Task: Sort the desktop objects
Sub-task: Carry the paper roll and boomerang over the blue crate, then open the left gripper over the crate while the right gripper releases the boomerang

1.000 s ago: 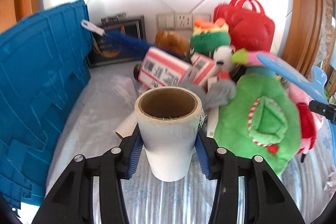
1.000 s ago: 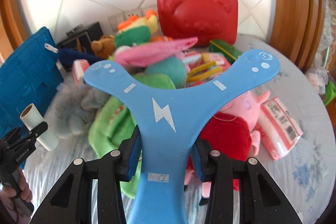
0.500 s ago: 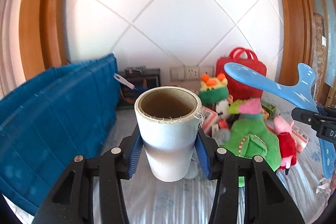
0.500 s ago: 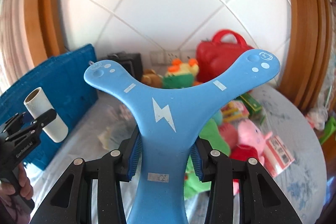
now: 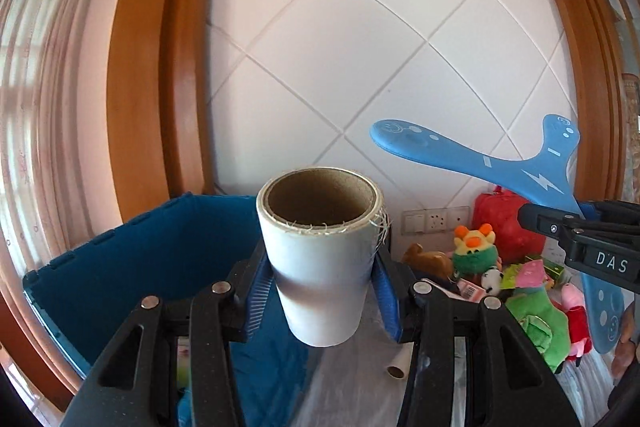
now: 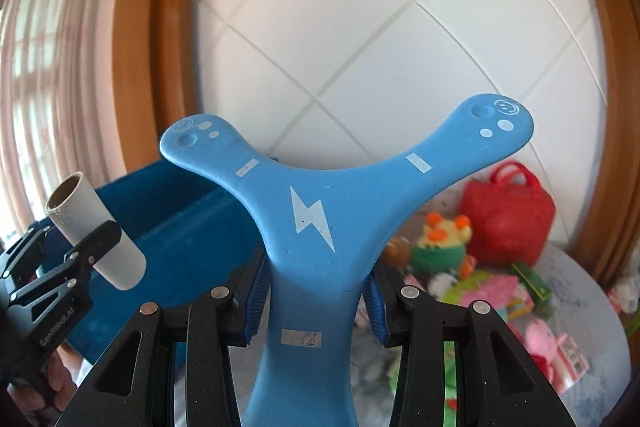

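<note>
Left wrist view: left gripper (image 5: 322,301) jaws clamped on roll (image 5: 320,255), blue pads pressing both sides of it, open cardboard core facing the camera, frayed threads at the rim. Behind and left of the jaws, bin (image 5: 132,267), blue, open top. Below the right jaw, a small tube (image 5: 398,367) lies on the table (image 5: 360,387). Right of the jaws: right gripper (image 5: 580,227), marked "DAS", with the boomerang (image 5: 480,155). Beyond it, the toy pile with frog plush (image 5: 474,251) and red case (image 5: 504,223).

Right wrist view: right gripper (image 6: 316,301) jaws clamped on the stem of the boomerang (image 6: 320,211), two arms spread above the jaws. Print on it: white lightning bolt, smiley faces and dots at the arm tips, white bars. Left of the jaws, left gripper (image 6: 60,279) marked "GenRobot.AI", holding the roll (image 6: 96,231) tilted, in front of the bin (image 6: 192,227). Right of the jaws, frog plush (image 6: 440,243) and red case (image 6: 508,211), blurred.

Change versus 0.5 s ago: both views pitched further upward; wall fills more of each frame, toy pile sits lower and smaller. Bin interior has come under the left jaws. Grips on roll and boomerang unchanged. Versus 1.0 s ago, both tools are raised well clear of the pile.
</note>
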### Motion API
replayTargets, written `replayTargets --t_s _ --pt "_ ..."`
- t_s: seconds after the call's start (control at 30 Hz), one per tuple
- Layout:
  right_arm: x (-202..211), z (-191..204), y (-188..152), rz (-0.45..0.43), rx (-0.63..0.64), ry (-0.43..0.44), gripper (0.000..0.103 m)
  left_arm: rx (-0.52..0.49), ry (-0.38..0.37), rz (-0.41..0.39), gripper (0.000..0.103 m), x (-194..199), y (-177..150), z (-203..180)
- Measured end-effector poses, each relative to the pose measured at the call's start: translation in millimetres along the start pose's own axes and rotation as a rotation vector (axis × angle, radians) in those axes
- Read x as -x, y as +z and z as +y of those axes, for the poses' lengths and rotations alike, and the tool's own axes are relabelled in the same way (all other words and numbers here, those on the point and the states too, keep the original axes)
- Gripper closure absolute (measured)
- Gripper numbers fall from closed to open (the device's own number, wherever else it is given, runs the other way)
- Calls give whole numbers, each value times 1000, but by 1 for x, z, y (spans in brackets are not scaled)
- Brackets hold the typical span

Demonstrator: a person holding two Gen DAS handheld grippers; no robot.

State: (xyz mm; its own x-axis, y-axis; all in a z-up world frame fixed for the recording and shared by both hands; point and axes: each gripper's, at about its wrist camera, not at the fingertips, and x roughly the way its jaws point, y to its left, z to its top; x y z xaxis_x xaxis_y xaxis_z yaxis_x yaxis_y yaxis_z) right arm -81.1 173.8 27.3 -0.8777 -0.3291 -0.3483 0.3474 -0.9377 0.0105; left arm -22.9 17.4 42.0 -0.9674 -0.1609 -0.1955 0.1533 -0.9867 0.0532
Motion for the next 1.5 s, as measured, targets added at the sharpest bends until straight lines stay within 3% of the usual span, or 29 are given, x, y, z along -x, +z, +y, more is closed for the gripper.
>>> replayTargets --t_s 0.3,0.5,0.8,0.87,1.13,1.2,1.27,1.43,1.5 --pt "-53 132 33 -22 98 104 62 29 149 10 57 -13 -2 117" --pt "-105 211 42 47 166 149 61 71 196 74 57 -46 -17 177" --pt "-157 256 34 157 254 140 61 149 244 227 57 -86 -29 241" --pt "-166 267 32 193 279 136 61 184 207 257 57 -89 -29 248" --pt "-181 275 21 253 288 119 60 206 199 332 57 -96 -32 246" --pt "-181 274 20 253 281 120 52 197 198 338 55 -95 -32 241" --pt "-179 275 20 245 280 114 20 191 210 334 46 -92 -31 238" --pt "-171 263 21 222 262 87 0 195 255 319 33 -86 -32 242" --pt "-166 260 21 213 257 87 0 194 263 314 31 -84 -32 243"
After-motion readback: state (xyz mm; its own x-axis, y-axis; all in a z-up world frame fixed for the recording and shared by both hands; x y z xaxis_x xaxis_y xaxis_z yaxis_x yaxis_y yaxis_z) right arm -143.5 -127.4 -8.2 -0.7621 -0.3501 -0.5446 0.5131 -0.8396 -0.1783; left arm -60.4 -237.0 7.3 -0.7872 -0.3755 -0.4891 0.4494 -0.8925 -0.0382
